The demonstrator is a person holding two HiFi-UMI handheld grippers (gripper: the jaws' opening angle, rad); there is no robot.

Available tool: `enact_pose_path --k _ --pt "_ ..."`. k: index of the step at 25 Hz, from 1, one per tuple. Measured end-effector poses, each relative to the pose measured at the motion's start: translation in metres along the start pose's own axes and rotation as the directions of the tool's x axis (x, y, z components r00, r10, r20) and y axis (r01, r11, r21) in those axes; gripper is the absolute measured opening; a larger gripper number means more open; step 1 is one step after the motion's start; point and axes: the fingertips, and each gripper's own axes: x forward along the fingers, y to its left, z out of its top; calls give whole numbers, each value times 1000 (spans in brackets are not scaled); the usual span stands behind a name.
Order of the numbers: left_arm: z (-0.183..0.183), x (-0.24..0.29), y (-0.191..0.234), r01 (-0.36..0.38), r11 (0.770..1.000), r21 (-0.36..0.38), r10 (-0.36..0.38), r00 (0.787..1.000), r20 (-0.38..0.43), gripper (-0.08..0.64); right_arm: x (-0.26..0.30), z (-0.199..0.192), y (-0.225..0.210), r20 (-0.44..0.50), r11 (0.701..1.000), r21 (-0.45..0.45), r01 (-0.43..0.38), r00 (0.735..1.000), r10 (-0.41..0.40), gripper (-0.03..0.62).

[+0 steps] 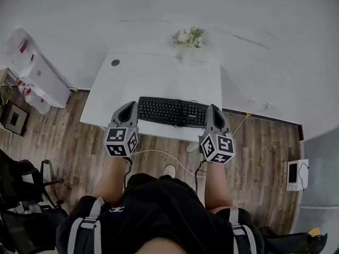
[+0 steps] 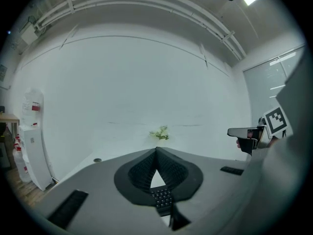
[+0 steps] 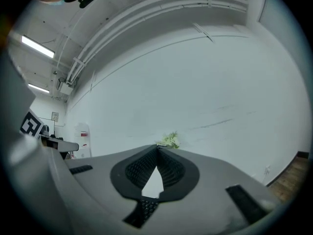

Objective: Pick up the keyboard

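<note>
Keyboard point(image 1: 172, 111), black, lies flat on white desk point(image 1: 159, 78) between left gripper point(image 1: 129, 107) and right gripper point(image 1: 213, 110), jaws together.

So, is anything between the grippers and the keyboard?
Nothing visible. The left gripper sits at the left end of the keyboard, the right gripper at its right end, each with jaws together. The flowers stand far back on the desk.

A plain office-like room: a white tabletop point(image 1: 153, 78) against a bare white wall point(image 1: 254, 30), a black keyboard point(image 1: 172, 111), a vase of flowers point(image 1: 189, 38), wood-plank floor point(image 1: 259, 157), strip lights point(image 3: 36, 45) and exposed ceiling conduit point(image 2: 146, 6)
</note>
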Motion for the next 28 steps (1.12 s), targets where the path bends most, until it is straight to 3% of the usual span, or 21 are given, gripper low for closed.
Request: enact_pose_path --k 8,16,17,19,28 --pt "-11 47 13 -3 1000 -6 3 997 -77 11 45 -11 -18 -41 1000 14 3 999 -3 5" --pt "-23 90 42 -4 1000 -27 0 991 -134 12 84 -26 -37 -68 998 4 60 996 -59 7" --pt "-29 97 45 1 999 -49 -9 988 -156 26 88 -30 -42 -78 998 -4 68 995 -68 20" --pt "-43 109 52 3 996 -92 -22 979 -204 141 94 -42 -50 -116 997 -32 76 990 -79 102" --pt "-108 145 79 -37 987 -157 -22 934 -357 141 104 -112 -99 -265 983 -80 162 948 -178 116"
